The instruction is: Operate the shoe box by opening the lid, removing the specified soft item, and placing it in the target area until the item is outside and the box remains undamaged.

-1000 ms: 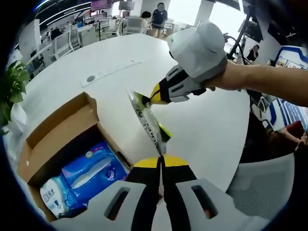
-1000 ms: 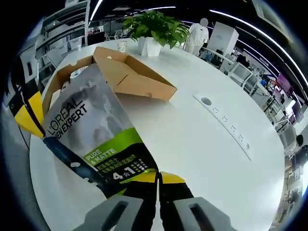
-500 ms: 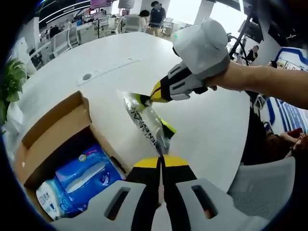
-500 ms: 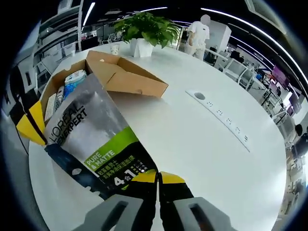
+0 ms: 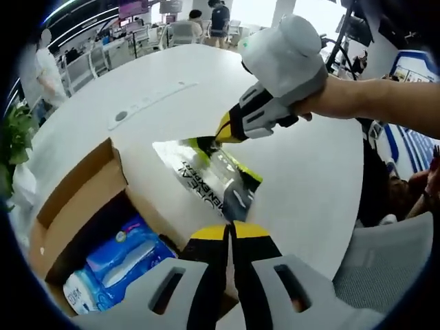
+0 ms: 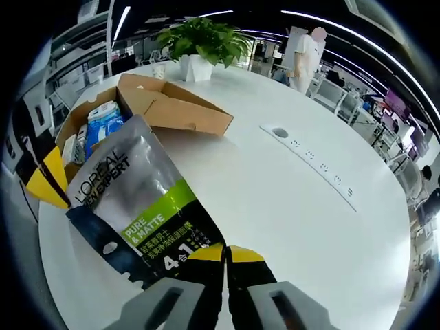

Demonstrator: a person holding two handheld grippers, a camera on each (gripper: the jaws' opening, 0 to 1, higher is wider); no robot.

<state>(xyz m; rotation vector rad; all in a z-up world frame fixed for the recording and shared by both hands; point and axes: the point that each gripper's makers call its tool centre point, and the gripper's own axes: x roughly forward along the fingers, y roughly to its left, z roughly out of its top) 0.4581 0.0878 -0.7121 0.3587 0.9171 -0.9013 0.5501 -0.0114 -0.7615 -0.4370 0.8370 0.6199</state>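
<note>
A silver, green and black L'Oreal pouch [image 6: 137, 199] hangs above the white table, held at two ends. My right gripper [image 6: 225, 251] is shut on its bottom edge. My left gripper [image 5: 231, 229] is shut on the opposite corner of the pouch [image 5: 210, 180]. The right gripper [image 5: 221, 135] comes in from the upper right of the left gripper view, with a hand around it. The left gripper's yellow tip [image 6: 47, 187] pinches the pouch's far corner. The open cardboard shoe box [image 5: 75, 185] lies beside the pouch, with blue wipe packs [image 5: 130, 251] inside. Its lid [image 6: 172, 110] is folded open.
A potted plant [image 6: 199, 41] stands beyond the box. A flush power strip [image 6: 316, 165] runs across the white table [image 6: 275, 220]. A person [image 6: 306, 58] stands behind the table, and office chairs and desks lie further back. A grey chair [image 5: 385, 261] is at the table's near edge.
The pouch has turned from nearly edge-on to flatter, so its printed face shows more in the left gripper view. Both grippers keep their hold; the views have shifted slightly.
</note>
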